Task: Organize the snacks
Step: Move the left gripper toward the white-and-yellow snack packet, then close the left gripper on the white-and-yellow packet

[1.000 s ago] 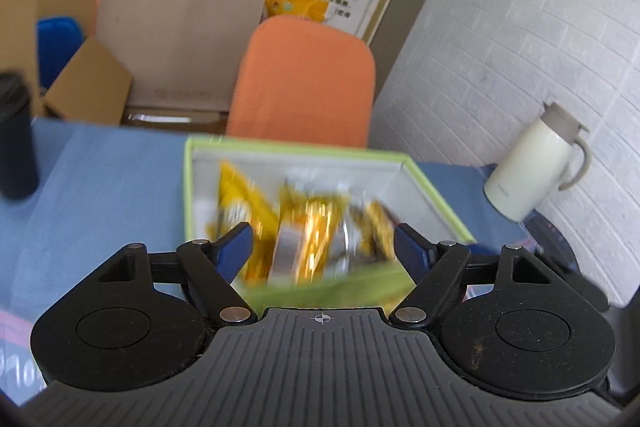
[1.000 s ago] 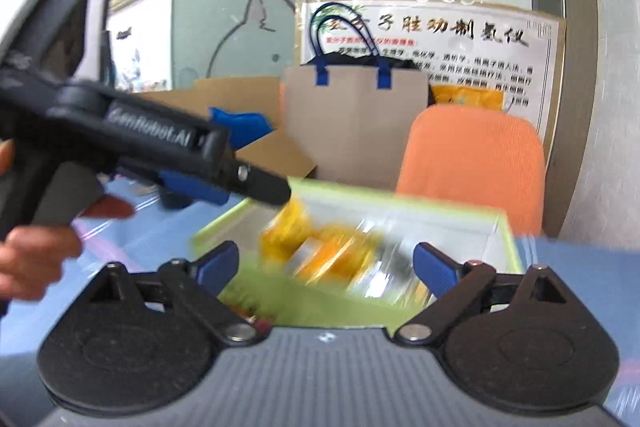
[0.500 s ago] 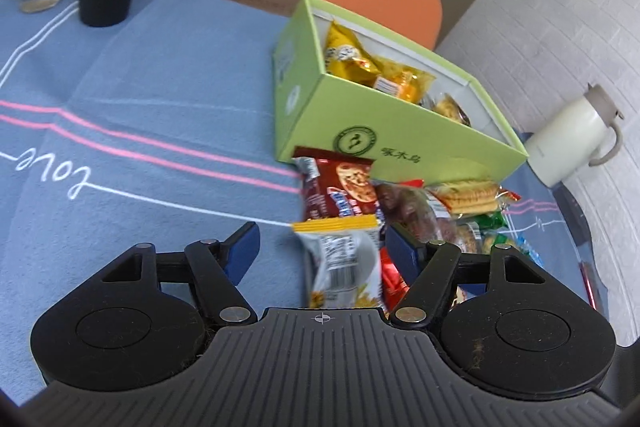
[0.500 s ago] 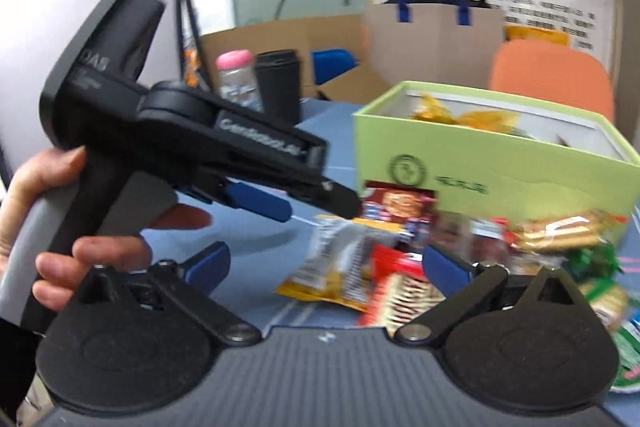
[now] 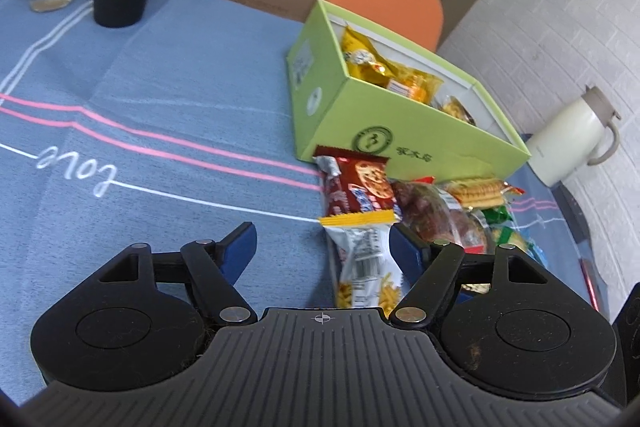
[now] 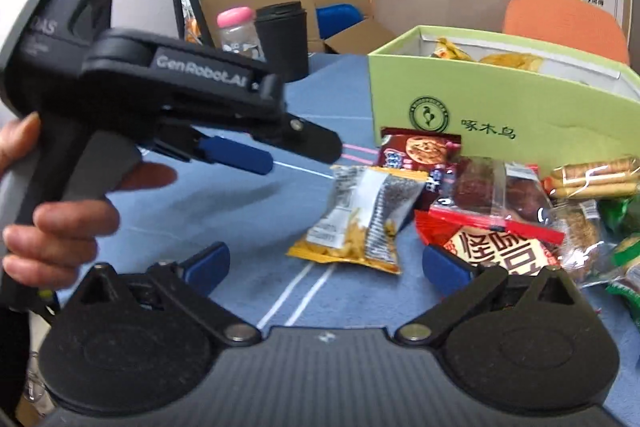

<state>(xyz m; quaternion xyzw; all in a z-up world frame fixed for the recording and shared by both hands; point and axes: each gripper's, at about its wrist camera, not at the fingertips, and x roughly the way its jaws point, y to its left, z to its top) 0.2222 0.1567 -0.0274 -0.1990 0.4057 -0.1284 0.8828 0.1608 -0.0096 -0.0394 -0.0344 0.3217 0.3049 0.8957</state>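
a few yellow packets sit in the green box; the snack pile lies before it, unsorted. left gripper opening around a silver-yellow packet, ungripped; right gripper wide, empty

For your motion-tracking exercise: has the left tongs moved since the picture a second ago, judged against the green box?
Yes. The left tongs dropped back from over the green box to the yellow-edged snack packet lying on the cloth before it.
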